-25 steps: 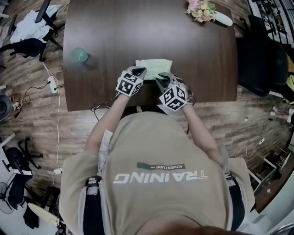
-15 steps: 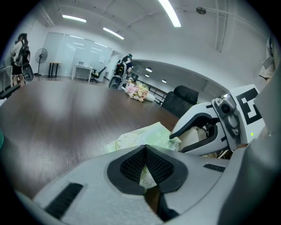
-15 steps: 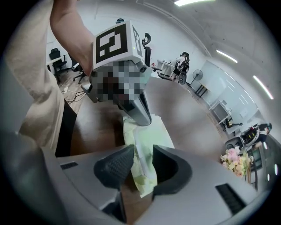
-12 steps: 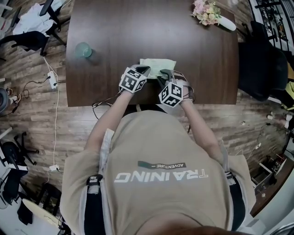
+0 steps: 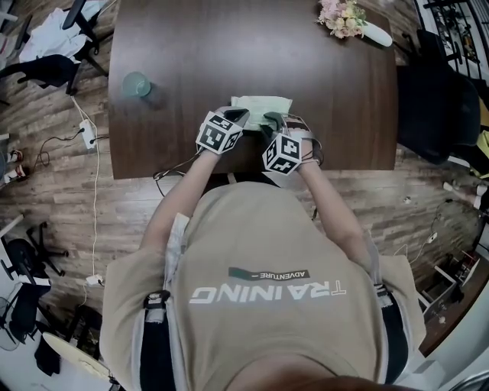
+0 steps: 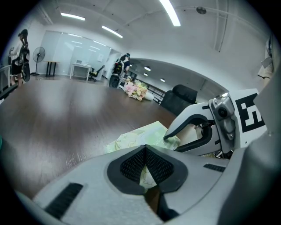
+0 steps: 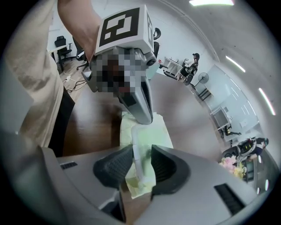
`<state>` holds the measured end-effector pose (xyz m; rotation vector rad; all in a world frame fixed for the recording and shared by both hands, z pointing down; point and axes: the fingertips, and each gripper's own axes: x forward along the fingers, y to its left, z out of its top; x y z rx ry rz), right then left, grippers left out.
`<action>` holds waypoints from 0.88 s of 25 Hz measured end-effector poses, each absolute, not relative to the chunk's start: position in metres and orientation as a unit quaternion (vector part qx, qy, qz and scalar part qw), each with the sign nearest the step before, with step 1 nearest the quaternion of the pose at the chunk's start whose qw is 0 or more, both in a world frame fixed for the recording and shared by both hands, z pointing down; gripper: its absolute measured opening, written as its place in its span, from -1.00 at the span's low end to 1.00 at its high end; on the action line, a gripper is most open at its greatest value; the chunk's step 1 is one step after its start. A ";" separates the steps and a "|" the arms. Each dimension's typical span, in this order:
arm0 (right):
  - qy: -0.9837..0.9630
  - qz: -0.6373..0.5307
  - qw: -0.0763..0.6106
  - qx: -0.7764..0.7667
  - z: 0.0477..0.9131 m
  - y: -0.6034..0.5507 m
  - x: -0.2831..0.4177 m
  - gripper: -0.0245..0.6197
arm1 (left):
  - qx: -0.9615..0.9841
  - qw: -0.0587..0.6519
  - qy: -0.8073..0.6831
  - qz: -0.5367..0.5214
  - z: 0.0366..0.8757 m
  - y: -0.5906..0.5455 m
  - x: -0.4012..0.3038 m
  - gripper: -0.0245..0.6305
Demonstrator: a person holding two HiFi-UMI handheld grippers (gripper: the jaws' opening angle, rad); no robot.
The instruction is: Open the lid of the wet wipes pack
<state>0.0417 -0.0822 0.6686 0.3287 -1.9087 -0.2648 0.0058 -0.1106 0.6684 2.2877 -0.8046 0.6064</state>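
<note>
The pale green wet wipes pack (image 5: 261, 106) lies flat on the dark table (image 5: 199, 53), close to its near edge. My left gripper (image 5: 238, 116) holds the pack's left near corner, its pads pressed together on the wrapper (image 6: 147, 175). My right gripper (image 5: 273, 119) points steeply down over the pack's near right part. Its jaws have just been opening and now stand apart. The lid's white plastic rim (image 7: 137, 160) runs between them, with a gap beside the right pad. In the right gripper view the left gripper (image 7: 144, 117) reaches onto the pack's far end.
A teal cup (image 5: 137, 84) stands at the table's left. A bunch of flowers (image 5: 341, 17) lies at the far right corner. A black chair (image 5: 434, 99) is beside the table's right edge. Cables trail on the wooden floor (image 5: 92, 137).
The right gripper has rolled and edged closer onto the pack, and its marker cube now faces differently. The left gripper has stayed on the pack's corner.
</note>
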 end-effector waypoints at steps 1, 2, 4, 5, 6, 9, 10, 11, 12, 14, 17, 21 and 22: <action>-0.814 -0.106 0.554 0.139 0.668 -0.083 0.042 -0.56 | 0.869 0.316 -0.304 0.230 0.668 -0.111 0.006 -0.90; -0.819 -0.098 0.548 0.140 0.667 -0.083 0.042 -0.56 | 0.869 0.315 -0.303 0.230 0.668 -0.111 0.006 -0.90; -0.826 -0.085 0.540 0.138 0.665 -0.083 0.043 -0.57 | 0.870 0.314 -0.302 0.231 0.669 -0.111 0.006 -0.90; -0.827 -0.084 0.539 0.136 0.665 -0.083 0.043 -0.57 | 0.870 0.314 -0.302 0.232 0.669 -0.111 0.007 -0.90; -0.827 -0.084 0.539 0.133 0.665 -0.083 0.043 -0.57 | 0.870 0.313 -0.302 0.233 0.670 -0.111 0.007 -0.90; -0.830 -0.079 0.538 0.126 0.663 -0.083 0.044 -0.58 | 0.869 0.313 -0.302 0.235 0.670 -0.112 0.008 -0.90; -0.831 -0.076 0.537 0.124 0.662 -0.083 0.043 -0.59 | 0.869 0.313 -0.302 0.236 0.670 -0.112 0.008 -0.90; -0.832 -0.072 0.536 0.121 0.662 -0.083 0.043 -0.59 | 0.869 0.313 -0.302 0.236 0.670 -0.112 0.008 -0.90; -0.834 -0.068 0.535 0.119 0.660 -0.083 0.043 -0.61 | 0.869 0.314 -0.302 0.236 0.670 -0.112 0.008 -0.90; -0.838 -0.059 0.530 0.115 0.655 -0.084 0.042 -0.65 | 0.868 0.315 -0.302 0.235 0.670 -0.113 0.007 -0.90; -0.841 -0.058 0.527 0.108 0.651 -0.085 0.042 -0.67 | 0.868 0.315 -0.302 0.235 0.670 -0.113 0.006 -0.90; -0.840 -0.065 0.528 0.111 0.645 -0.083 0.043 -0.69 | 0.869 0.317 -0.301 0.234 0.670 -0.111 0.009 -0.90; -0.841 -0.068 0.525 0.115 0.642 -0.084 0.042 -0.71 | 0.869 0.317 -0.301 0.234 0.671 -0.111 0.008 -0.90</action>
